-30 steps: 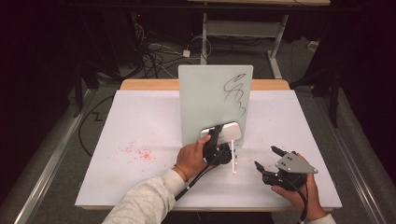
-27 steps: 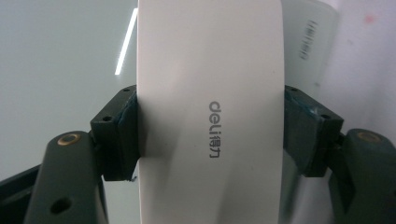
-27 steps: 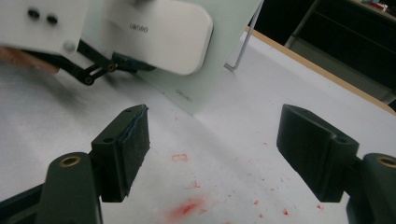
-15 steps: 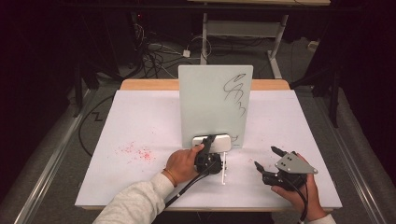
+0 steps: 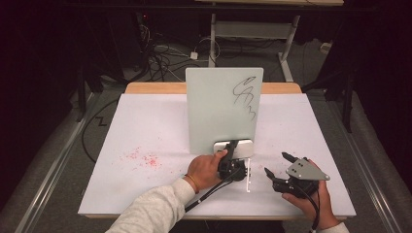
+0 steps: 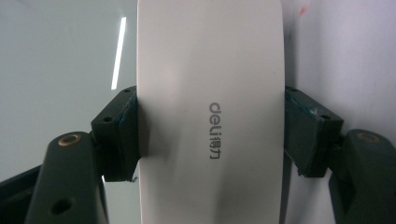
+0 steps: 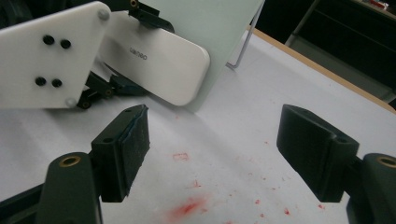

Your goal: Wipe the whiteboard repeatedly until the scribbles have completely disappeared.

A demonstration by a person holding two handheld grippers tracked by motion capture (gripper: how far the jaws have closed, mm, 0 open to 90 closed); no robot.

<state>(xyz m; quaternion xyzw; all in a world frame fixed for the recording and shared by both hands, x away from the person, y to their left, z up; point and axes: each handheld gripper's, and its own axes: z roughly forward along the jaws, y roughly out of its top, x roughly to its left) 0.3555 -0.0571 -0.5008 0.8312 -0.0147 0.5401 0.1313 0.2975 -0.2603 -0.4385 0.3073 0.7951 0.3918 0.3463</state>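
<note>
Left gripper [image 5: 232, 156] is clamped on a white eraser [image 6: 210, 112]: in the left gripper view we see both black jaws pressed against its long edges, with the grey "deli" mark facing the camera; from the high view we place the eraser [image 5: 233, 147] at the bottom edge of the upright whiteboard [image 5: 214, 104], against its face, near the board's lower right; the left hand [image 5: 206, 169] comes in from the lower left with a pale sleeve behind it. On the board we note a black scribble [image 5: 244, 97] near the top right corner. Right gripper [image 5: 276, 171] rests low over the table [image 5: 145, 121] to the right of the board, well apart from it; its jaws stand wide with nothing between them, as the right gripper view confirms; red specks [image 7: 191, 205] mark the white surface beneath; a second red patch [image 5: 143, 158] lies left of the board.
</note>
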